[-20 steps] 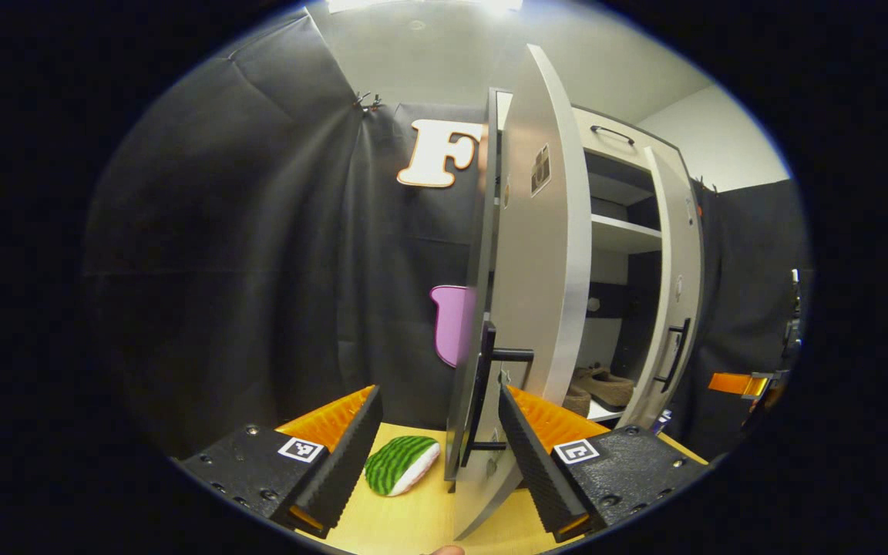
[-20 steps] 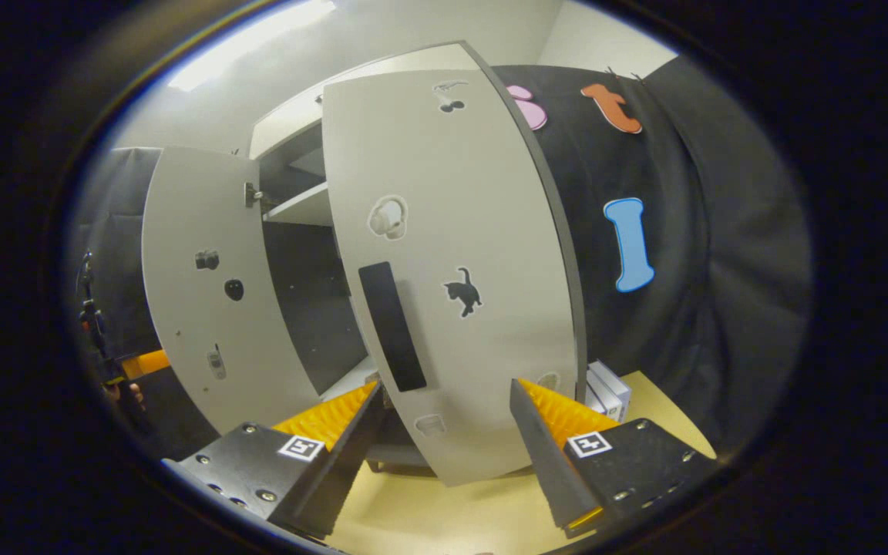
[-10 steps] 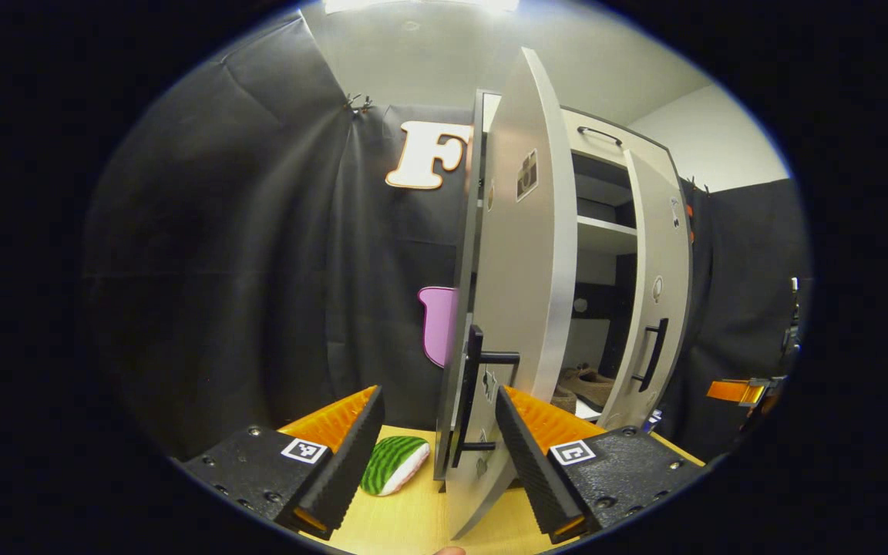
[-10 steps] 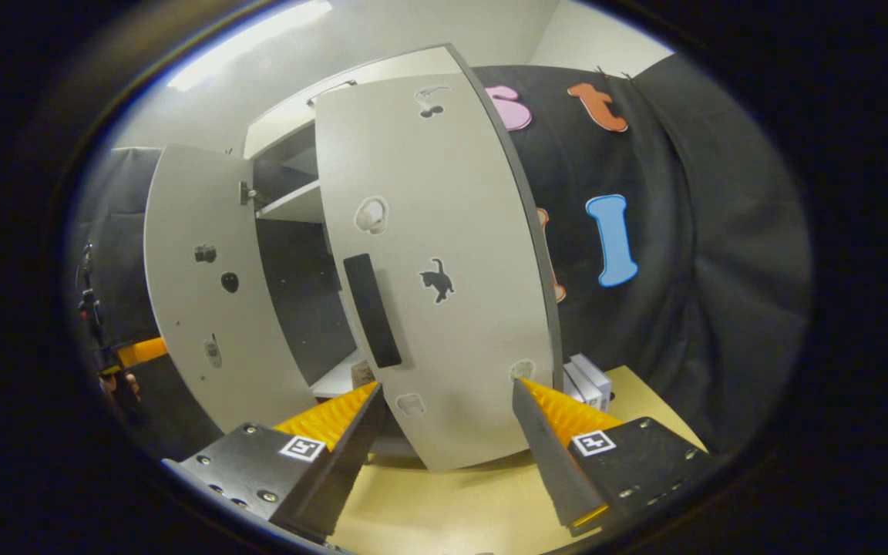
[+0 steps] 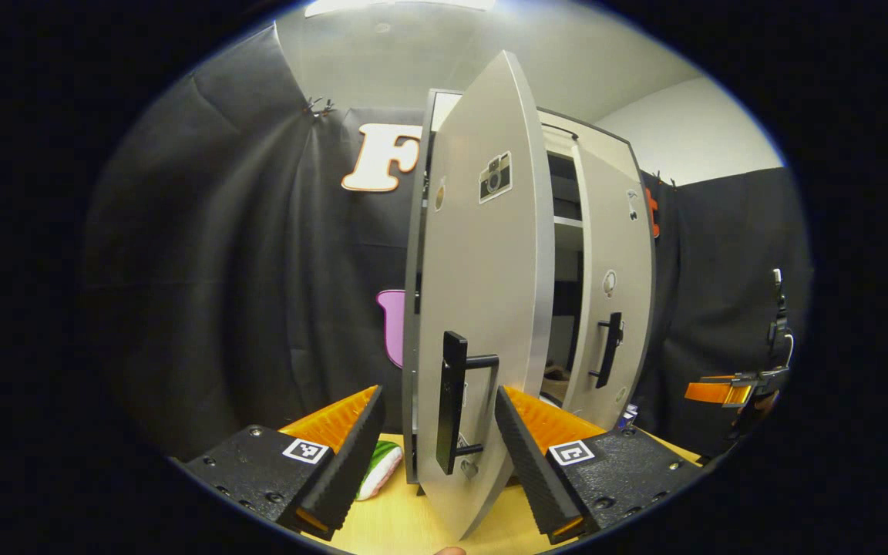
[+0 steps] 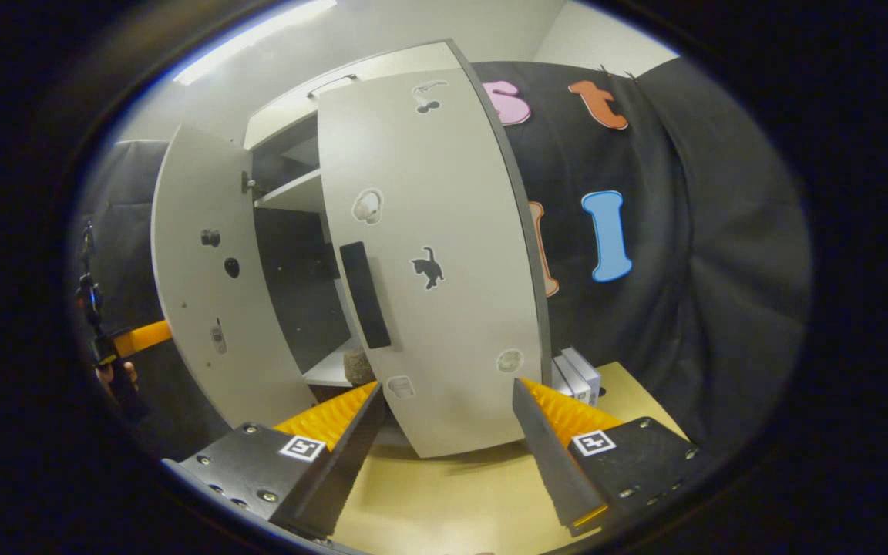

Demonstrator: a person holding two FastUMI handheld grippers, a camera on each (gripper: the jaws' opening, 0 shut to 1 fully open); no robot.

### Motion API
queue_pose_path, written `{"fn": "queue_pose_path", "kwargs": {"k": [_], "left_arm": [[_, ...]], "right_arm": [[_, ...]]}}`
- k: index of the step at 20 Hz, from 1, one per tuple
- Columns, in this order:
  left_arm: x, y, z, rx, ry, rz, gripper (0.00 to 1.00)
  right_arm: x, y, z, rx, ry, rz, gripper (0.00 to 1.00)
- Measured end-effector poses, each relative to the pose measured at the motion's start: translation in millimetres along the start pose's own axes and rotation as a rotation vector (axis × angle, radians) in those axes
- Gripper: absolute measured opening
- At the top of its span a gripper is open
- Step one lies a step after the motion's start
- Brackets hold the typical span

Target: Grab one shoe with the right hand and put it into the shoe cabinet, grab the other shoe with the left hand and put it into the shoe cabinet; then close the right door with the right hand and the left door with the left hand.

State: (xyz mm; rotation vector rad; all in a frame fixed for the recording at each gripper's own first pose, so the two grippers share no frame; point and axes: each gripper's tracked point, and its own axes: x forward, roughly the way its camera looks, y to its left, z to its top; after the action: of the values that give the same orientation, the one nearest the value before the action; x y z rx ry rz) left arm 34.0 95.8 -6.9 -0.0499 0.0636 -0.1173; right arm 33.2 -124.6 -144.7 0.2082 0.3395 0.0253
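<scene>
Tongs first: my left tongs point(image 5: 438, 443) stood wide open and gripped nothing, their fingers straddling the free edge of the left door point(image 5: 482, 308), with its black handle point(image 5: 452, 401) rising between them at about 12 o'clock; whether either finger actually touched the panel I could not tell. My right tongs point(image 6: 448, 432) were likewise spread wide and empty, the lower edge of the right door point(image 6: 444, 262) sitting between their fingers. In the left gripper view the right tongs point(image 5: 710, 391) showed off at 3 o'clock, well apart from the cabinet. Both doors were partly swung in, a dark gap remaining between them. Through that gap I made out a shoe point(image 5: 556, 374) low inside the shoe cabinet point(image 6: 290, 123), and in the right gripper view a bit of one point(image 6: 357, 368) on the bottom shelf; the pair looked stowed, though I could not confirm both. So I judged the closing step to be in hand. A watermelon-patterned soft toy point(image 5: 373, 469) lay on the table point(image 6: 452, 501) at 7 o'clock of the left door, and small white boxes point(image 6: 579, 374) sat beside the right door, outside either swing as far as I could see. Next I would need a steady push on the right door until flush, then the left, minding the handle.
</scene>
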Motion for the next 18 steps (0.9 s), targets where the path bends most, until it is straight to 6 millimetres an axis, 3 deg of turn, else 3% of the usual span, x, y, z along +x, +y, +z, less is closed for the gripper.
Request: {"fn": "queue_pose_path", "kwargs": {"k": [11,18], "left_arm": [[31,-54,-8,0.0,0.01,-0.139,0.88],[66,-57,-13,-0.051,0.025,-0.134,0.89]], "right_arm": [[-8,-28,-7,0.018,0.008,-0.054,1.0],[-29,-54,-4,0.027,-0.012,-0.124,1.0]]}}
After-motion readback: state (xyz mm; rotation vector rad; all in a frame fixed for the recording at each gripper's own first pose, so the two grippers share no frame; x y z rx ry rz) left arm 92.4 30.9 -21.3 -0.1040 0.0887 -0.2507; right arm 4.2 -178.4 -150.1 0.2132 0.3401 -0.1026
